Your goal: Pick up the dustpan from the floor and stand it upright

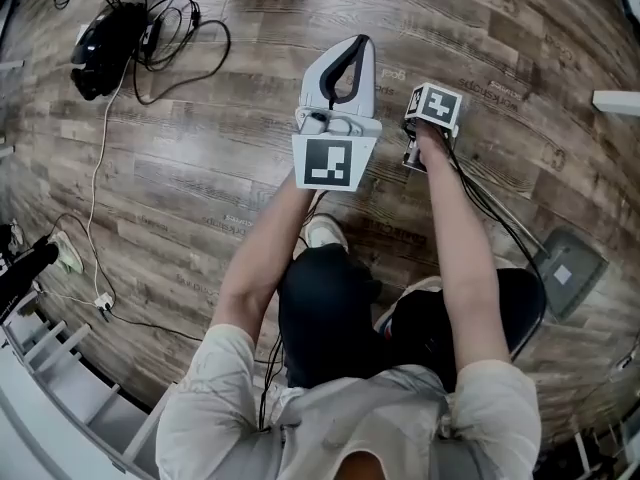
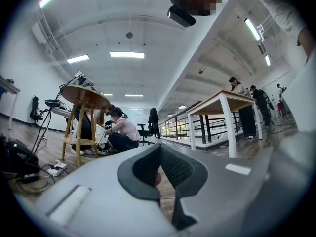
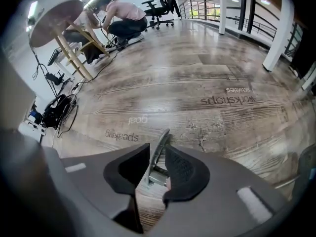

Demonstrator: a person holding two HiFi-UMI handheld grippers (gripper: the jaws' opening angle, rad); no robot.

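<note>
The grey dustpan [image 1: 568, 266] lies flat on the wood floor at the right, beside my right knee; its edge shows at the far right of the right gripper view [image 3: 310, 169]. Thin dark lines run from it toward my right gripper [image 1: 412, 158], which points steeply down at the floor. A thin grey metal bar [image 3: 159, 149] stands between that gripper's [image 3: 157, 167] jaws, with a gap on its left side, so the jaws are open. My left gripper [image 1: 358, 43] is held level above the floor, open, with nothing between its jaws [image 2: 160, 169].
A black bag with tangled cables [image 1: 105, 33] lies at the far left. A white rack [image 1: 60, 368] stands at the lower left. The left gripper view shows a round wooden table [image 2: 81, 95], a crouching person [image 2: 123, 135] and long white tables [image 2: 224, 102].
</note>
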